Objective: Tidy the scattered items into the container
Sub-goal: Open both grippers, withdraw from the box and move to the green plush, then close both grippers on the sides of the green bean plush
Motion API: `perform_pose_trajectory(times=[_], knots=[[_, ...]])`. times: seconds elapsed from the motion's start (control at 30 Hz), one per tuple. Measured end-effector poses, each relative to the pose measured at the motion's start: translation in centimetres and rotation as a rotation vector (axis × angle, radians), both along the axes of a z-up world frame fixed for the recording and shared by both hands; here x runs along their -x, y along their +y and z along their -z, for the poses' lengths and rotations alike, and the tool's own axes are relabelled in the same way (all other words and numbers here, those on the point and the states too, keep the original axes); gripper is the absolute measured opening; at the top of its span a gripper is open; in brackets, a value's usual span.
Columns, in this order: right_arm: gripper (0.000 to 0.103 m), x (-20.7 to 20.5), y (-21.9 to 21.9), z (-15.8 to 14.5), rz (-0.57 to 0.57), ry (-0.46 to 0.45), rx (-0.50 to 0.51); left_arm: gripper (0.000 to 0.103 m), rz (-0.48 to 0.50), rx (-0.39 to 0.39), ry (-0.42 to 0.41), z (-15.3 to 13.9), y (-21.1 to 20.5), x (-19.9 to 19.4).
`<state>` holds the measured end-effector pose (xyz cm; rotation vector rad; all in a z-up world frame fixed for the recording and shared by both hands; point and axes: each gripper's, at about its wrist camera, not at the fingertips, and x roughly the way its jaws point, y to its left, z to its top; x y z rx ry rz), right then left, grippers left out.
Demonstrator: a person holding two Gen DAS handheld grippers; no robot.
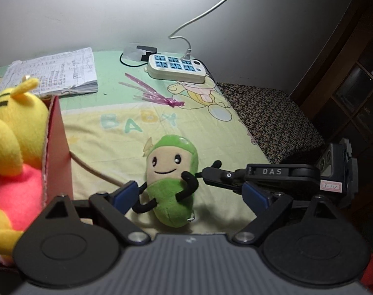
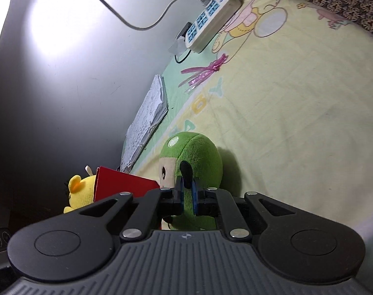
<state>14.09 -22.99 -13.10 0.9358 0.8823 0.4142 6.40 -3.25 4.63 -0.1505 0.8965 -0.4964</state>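
The right gripper (image 2: pixel 186 194) is clamped on the thin black arm of the green plush toy (image 1: pixel 173 179) lying on the bedsheet (image 1: pixel 127 152), with the red box (image 1: pixel 57 152) at its nine o'clock; the left gripper (image 1: pixel 190 193) hangs spread wide around it. It looks soft, light and floppy, so I'd grab the body. Readable: "BABY" on the sheet, "DAS" on the gripper.

1. Bed sheet (image 1: pixel 211 137) right of and beyond the green plush (image 1: pixel 171 179): bare, open passage.
2. Red box (image 1: pixel 57 147) wall stands close left of the plush; yellow plush (image 1: pixel 14 132) fills its near end.
3. Far edge: notebook (image 1: pixel 53 73), power strip (image 1: pixel 176 67), pink ribbon (image 1: pixel 157 93).
4. Wall directly behind these.
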Motion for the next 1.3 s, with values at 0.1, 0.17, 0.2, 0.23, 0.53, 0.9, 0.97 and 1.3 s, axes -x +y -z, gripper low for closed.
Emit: perform_pose_trajectory(times=[0.1, 0.17, 0.2, 0.23, 0.53, 0.9, 0.97, 1.3], knots=[[0.007, 1.2, -2.0, 0.2, 0.038, 0.011, 0.000, 0.092, 0.018, 0.023, 0.044, 1.4, -1.2, -1.1], [0.008, 1.5, -2.7, 0.5, 0.054, 0.020, 0.006, 0.092, 0.026, 0.025, 0.067, 2.4, -2.1, -2.0], [0.008, 1.5, -3.0, 0.7, 0.063, 0.026, 0.005, 0.092, 0.029, 0.020, 0.074, 2.9, -2.6, -2.6], [0.010, 1.6, -3.2, 0.9, 0.073, 0.034, -0.003, 0.092, 0.030, 0.015, 0.084, 3.5, -3.0, -3.1], [0.032, 0.7, -4.0, 2.7, 0.088, 0.068, -0.108, 0.081, 0.047, 0.030, 0.218, 7.8, -4.3, -5.3], [0.050, -2.4, -0.5, 3.8, 0.010, 0.076, -0.152, 0.075, 0.022, -0.062, 0.232, 8.9, -5.1, -6.4], [0.051, -2.6, -0.1, 4.0, 0.011, 0.077, -0.150, 0.073, 0.017, -0.076, 0.232, 8.8, -5.1, -6.4], [0.038, -0.3, -0.7, 3.3, -0.005, 0.094, -0.156, 0.071, 0.034, -0.081, 0.231, 7.4, -5.0, -4.4]])
